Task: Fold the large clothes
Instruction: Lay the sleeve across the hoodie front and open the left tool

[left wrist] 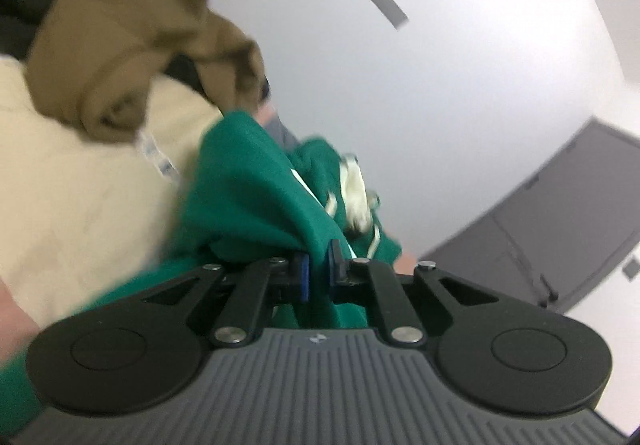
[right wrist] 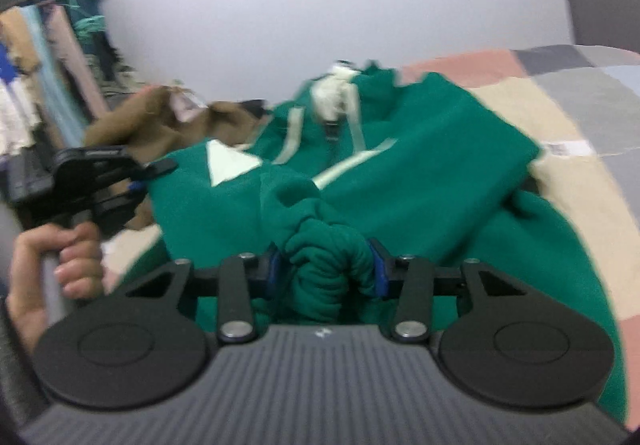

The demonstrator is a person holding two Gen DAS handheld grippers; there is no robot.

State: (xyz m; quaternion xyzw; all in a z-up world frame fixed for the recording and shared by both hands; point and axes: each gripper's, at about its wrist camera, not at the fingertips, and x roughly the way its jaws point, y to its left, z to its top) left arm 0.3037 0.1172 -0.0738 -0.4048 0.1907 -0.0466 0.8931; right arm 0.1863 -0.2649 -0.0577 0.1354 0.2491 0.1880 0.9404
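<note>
Green garment [right wrist: 420, 165] pinched by left gripper [left wrist: 318, 271] and right gripper [right wrist: 326, 265]

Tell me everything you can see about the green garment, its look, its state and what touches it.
The green garment looks like thick, soft fleece with pale stripes and a pale triangle patch. It lies crumpled and partly spread over a patchwork bedcover. The right gripper pinches a bunched fold of it; the left gripper is shut on a thinner layer. A brown garment lies against its far edge. Its full shape is hidden.
</note>
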